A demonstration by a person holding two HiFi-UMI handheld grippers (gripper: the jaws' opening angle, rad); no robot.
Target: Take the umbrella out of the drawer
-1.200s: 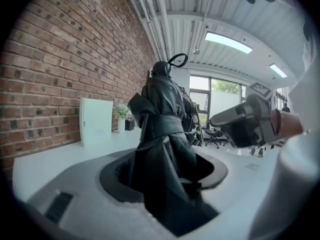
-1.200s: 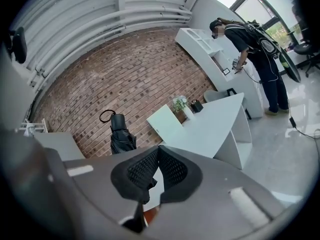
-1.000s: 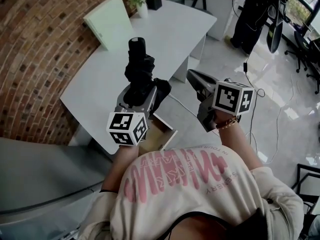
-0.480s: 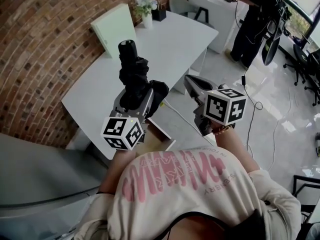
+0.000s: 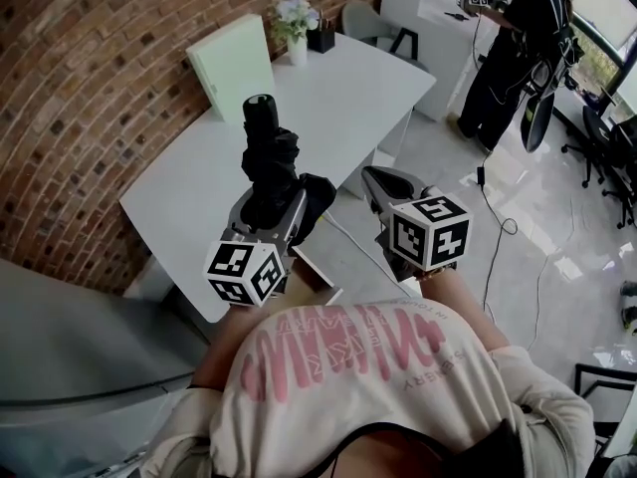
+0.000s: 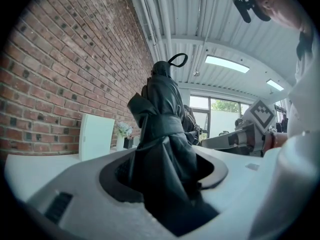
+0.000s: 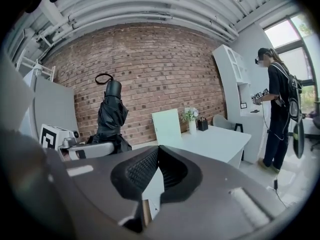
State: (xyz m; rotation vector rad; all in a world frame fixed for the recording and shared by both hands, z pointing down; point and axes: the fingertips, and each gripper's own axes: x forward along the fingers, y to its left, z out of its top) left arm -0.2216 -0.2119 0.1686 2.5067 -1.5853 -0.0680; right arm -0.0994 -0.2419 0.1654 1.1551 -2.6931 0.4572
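Clamping the umbrella (image 5: pixel 269 152), the left tool (image 5: pixel 279 201) hides its lower end.

I found the bench (image 5: pixel 338 93) bare ahead; a board (image 5: pixel 231 63) and vase (image 5: pixel 298 50) crowded its far end, brick wall (image 5: pixel 80 98) closed the left, open floor (image 5: pixel 537 217) lay right.

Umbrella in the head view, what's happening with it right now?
A person holds tongs in each hand. The left tongs are shut on a folded black umbrella and hold it upright. It looks clear of what seems to be the open drawer below, at the edge of the white desk. The right tongs are shut and empty, off to the side.
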